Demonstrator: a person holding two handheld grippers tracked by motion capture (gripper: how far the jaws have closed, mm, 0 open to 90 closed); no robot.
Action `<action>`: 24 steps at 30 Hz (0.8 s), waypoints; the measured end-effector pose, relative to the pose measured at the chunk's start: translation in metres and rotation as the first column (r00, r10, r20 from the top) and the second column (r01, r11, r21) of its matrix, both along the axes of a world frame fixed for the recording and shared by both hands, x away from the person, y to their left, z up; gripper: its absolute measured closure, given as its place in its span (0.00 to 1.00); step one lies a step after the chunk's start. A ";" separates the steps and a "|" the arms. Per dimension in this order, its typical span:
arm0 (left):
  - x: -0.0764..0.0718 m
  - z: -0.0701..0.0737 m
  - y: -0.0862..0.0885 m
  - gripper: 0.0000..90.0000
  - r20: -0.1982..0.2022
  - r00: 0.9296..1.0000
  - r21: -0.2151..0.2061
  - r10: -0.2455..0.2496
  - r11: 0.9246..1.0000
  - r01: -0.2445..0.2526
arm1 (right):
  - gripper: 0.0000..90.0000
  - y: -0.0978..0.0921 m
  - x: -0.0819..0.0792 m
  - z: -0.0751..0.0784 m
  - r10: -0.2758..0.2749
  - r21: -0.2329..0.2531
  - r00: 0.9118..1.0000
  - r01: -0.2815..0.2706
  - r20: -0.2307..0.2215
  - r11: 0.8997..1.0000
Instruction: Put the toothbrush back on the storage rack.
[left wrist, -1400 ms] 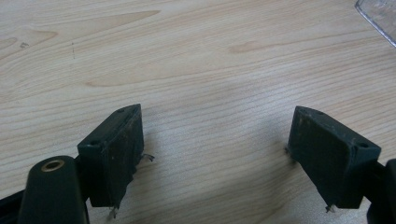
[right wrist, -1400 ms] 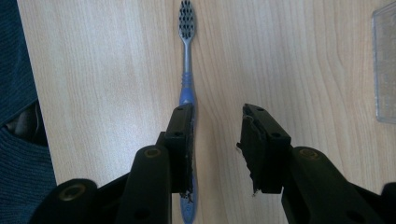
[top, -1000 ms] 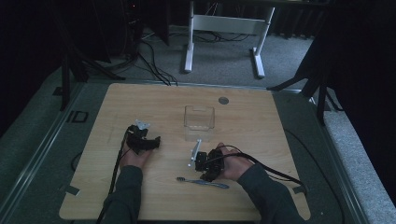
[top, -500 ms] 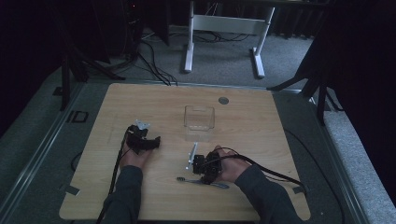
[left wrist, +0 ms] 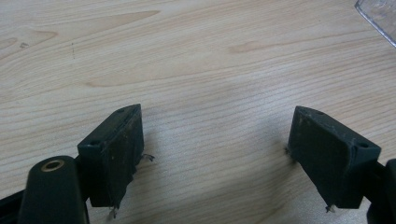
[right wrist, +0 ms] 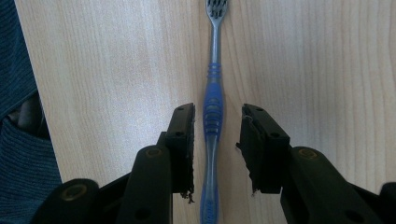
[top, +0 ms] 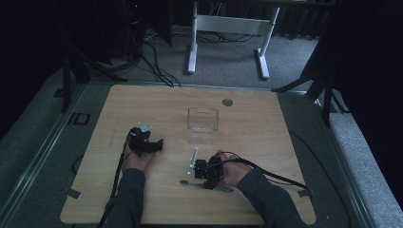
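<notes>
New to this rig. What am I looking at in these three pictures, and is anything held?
No robot here: a person sits at a wooden table and holds a two-jaw hand tool in each hand.

The high view looks down from above the person's side. The left tool is at its left, the right tool nearer the middle.

The other two pictures come from cameras riding on the tools, looking along their black jaws.

On the table: a clear plastic box, a white stick-like item too small to identify, and a blue toothbrush.

Nothing is held. The left tool's jaws stand wide open over bare wood. The right tool's jaws straddle the toothbrush handle with a gap on each side.
</notes>
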State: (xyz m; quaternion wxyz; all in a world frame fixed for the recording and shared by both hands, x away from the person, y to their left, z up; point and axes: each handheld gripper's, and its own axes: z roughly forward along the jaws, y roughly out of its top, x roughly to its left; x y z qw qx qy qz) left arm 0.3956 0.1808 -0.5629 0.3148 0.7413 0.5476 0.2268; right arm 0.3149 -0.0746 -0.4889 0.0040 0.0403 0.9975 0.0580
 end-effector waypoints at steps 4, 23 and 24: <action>0.000 0.000 0.000 0.21 0.000 1.000 0.000 0.000 1.000 0.000 | 0.72 0.001 0.000 -0.002 0.001 -0.009 1.000 -0.001 -0.004 1.000; 0.000 0.000 0.000 0.21 0.000 1.000 0.000 0.000 1.000 0.000 | 0.72 0.005 0.000 -0.014 -0.001 -0.051 1.000 0.000 -0.021 0.999; 0.000 0.000 0.000 0.21 0.000 1.000 0.000 0.000 1.000 0.000 | 0.73 0.006 0.000 -0.014 -0.003 -0.053 1.000 0.002 -0.020 0.999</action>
